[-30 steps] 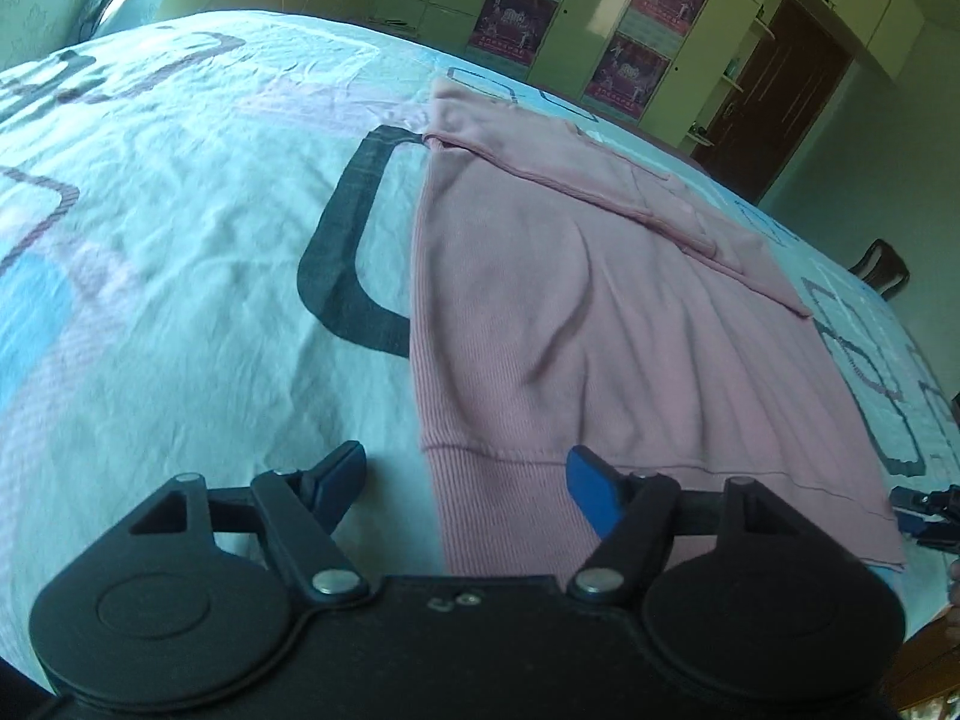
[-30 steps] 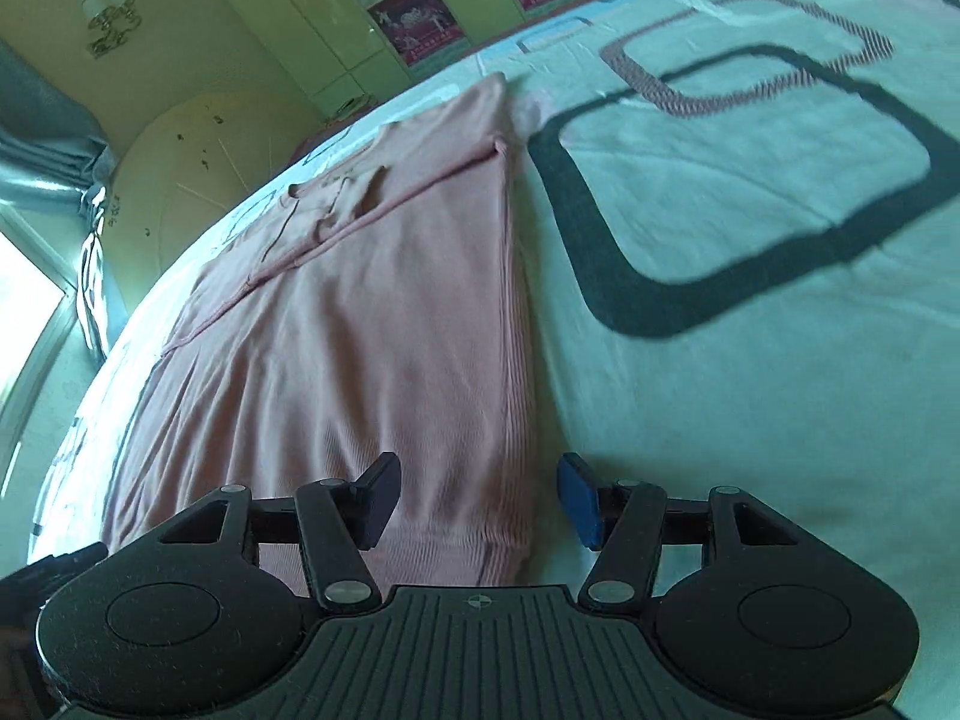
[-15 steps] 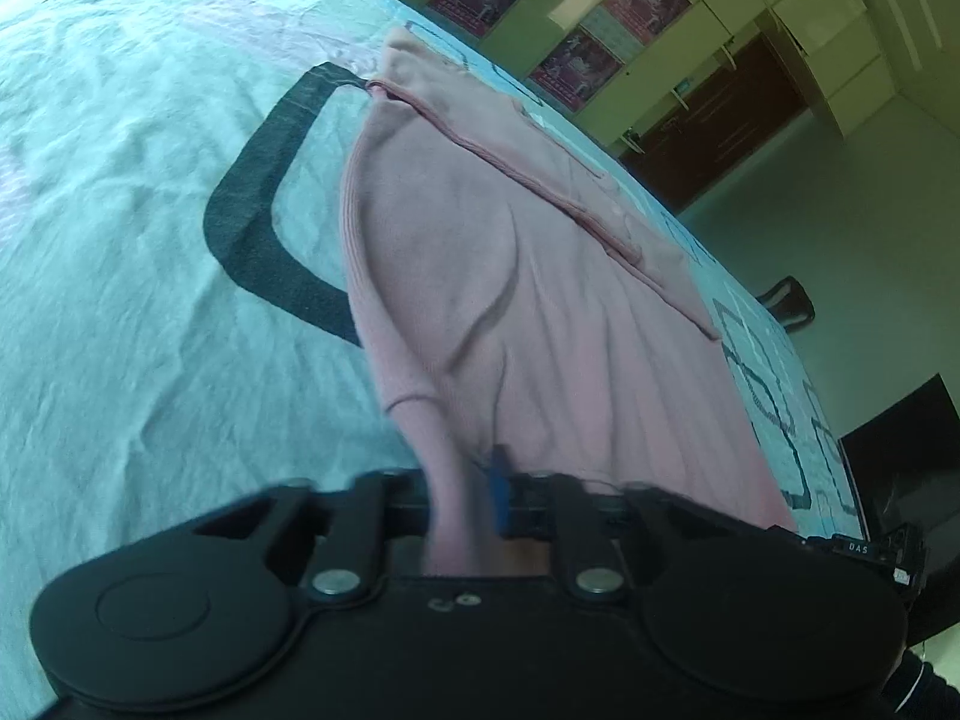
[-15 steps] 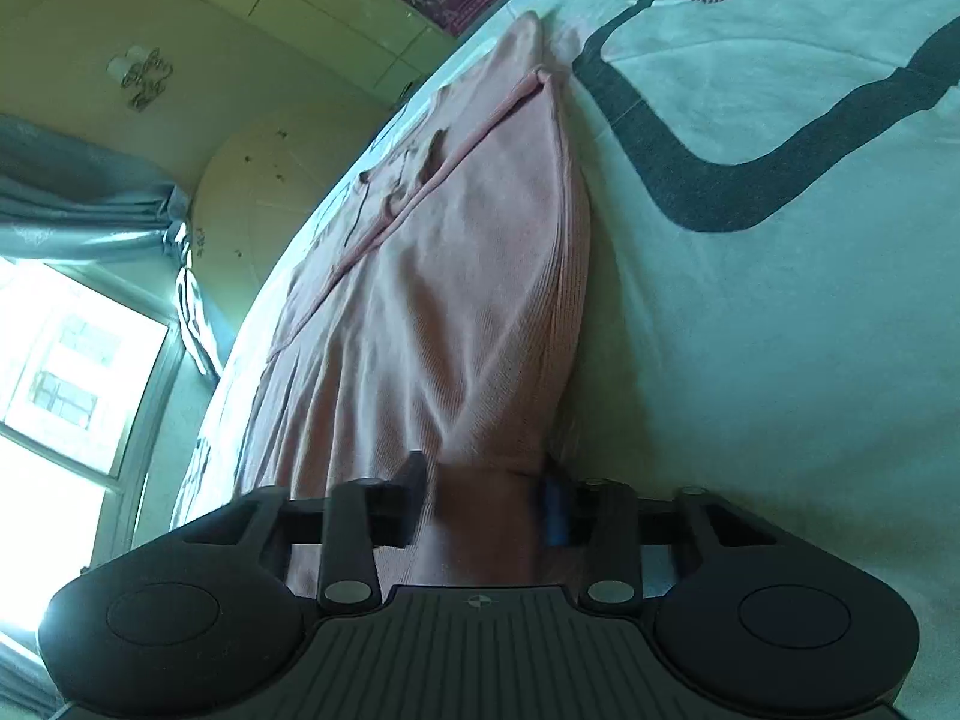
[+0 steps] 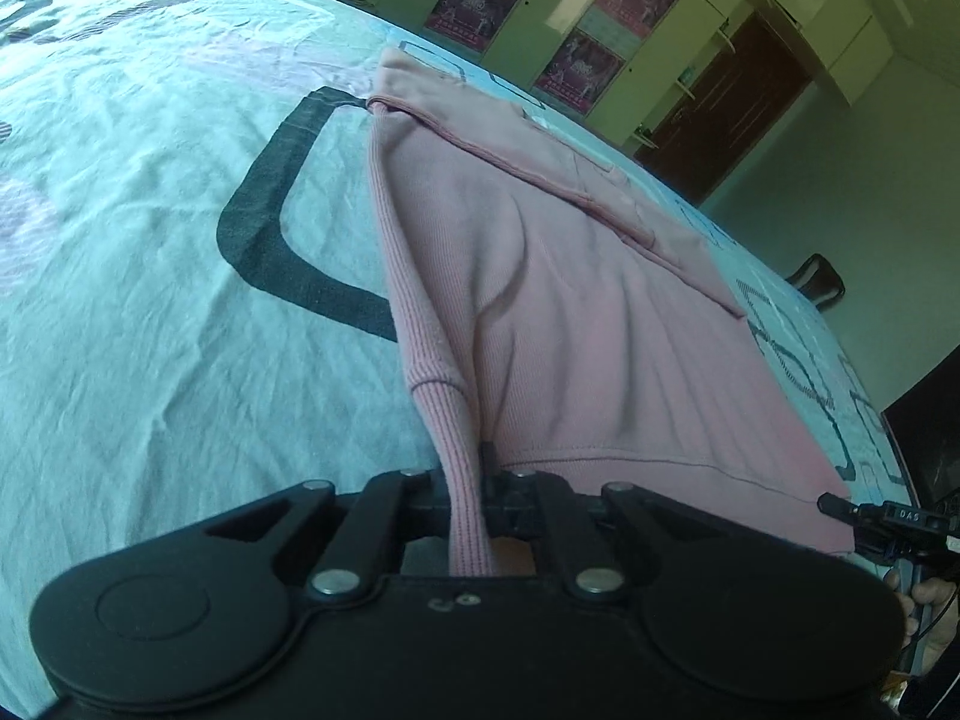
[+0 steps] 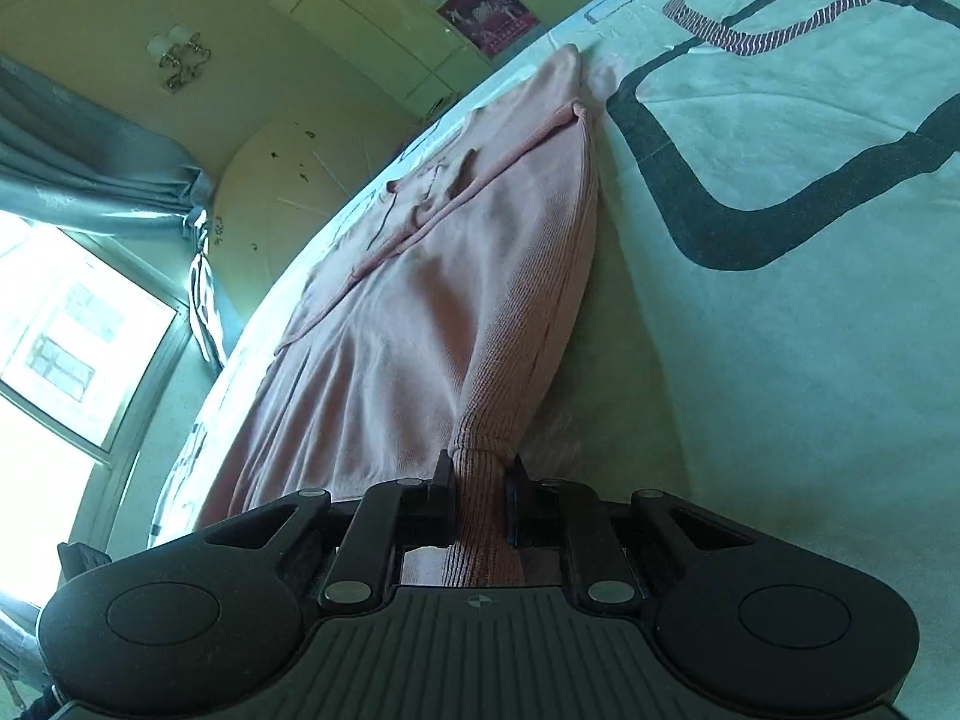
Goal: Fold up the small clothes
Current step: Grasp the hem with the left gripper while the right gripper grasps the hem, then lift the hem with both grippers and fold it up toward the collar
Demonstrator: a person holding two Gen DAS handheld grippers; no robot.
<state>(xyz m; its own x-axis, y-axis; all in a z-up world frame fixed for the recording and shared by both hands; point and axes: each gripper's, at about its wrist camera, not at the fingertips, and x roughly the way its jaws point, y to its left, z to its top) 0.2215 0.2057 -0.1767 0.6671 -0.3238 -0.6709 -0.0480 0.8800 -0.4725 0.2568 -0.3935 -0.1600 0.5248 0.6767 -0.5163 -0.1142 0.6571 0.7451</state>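
The left gripper [image 5: 474, 480] and right gripper [image 6: 480, 492] each pinched a ribbed hem corner of the pink sweater [image 5: 588, 312], lifted off the patterned bedspread [image 5: 150, 252]. Only the right view showed a window [image 6: 66, 348]; only the left, a door [image 5: 732, 108].

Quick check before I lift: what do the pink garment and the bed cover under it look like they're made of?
Pink garment: looks like soft matte cotton-type knit; fine ribbing runs along the side edge and hem band, and it drapes in loose folds. Bed cover: seems thin woven cotton-like sheeting, matte, finely creased, with printed dark rounded squares. Exact fibres can't be told.
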